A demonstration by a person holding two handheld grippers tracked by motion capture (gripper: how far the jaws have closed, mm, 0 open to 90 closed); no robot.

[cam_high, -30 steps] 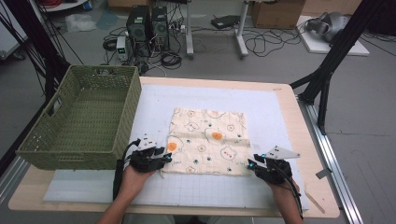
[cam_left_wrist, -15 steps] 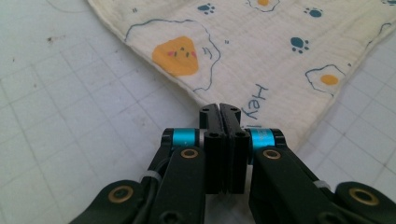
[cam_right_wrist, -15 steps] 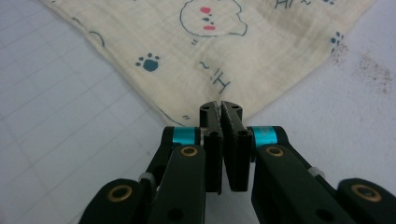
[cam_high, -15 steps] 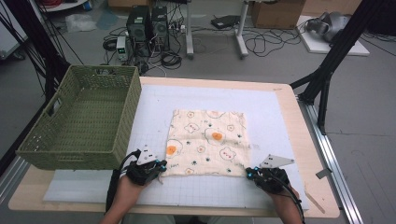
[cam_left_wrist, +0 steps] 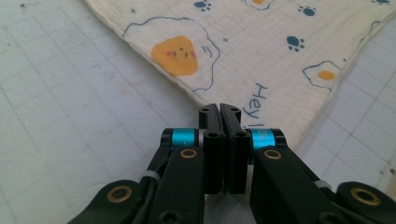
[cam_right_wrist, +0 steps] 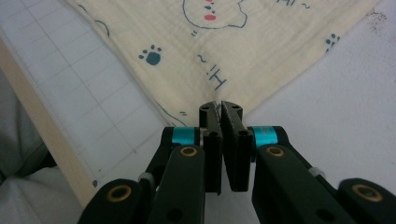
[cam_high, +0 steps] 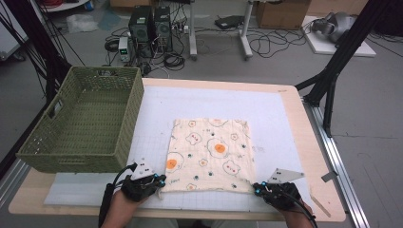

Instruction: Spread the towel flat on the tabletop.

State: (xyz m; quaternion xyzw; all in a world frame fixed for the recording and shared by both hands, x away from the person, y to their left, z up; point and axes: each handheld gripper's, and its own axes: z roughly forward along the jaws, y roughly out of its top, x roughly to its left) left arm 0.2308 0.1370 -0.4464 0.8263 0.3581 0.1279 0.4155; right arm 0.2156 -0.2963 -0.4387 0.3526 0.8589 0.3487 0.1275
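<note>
1. Fingers of both grippers are clenched on the cloth (cam_high: pixel 209 154): the left gripper (cam_left_wrist: pixel 219 114) pinches its near left corner, the right gripper (cam_right_wrist: pixel 219 109) its near right corner.
2. Cloth lies flat and spread on the white mat (cam_high: pixel 285 123), in the middle of the counter (cam_high: pixel 304 142), with its 2 far corners free.
3. Step in hand, as I judge it: the 2 near corners are gripped, ready for a fold or a lift.
4. Next move likely calls for raising both corners together and keeping them level, so the cloth does not skew or slip from the fingers.
5. Open mat lies beyond the far edge of the cloth, giving room to carry the corners forward.
6. Basket (cam_high: pixel 81 121) stands to the left, near the left gripper; a move that way must clear its rim.
7. Near edge of the counter is close behind both hands, so little room lies backward.
</note>
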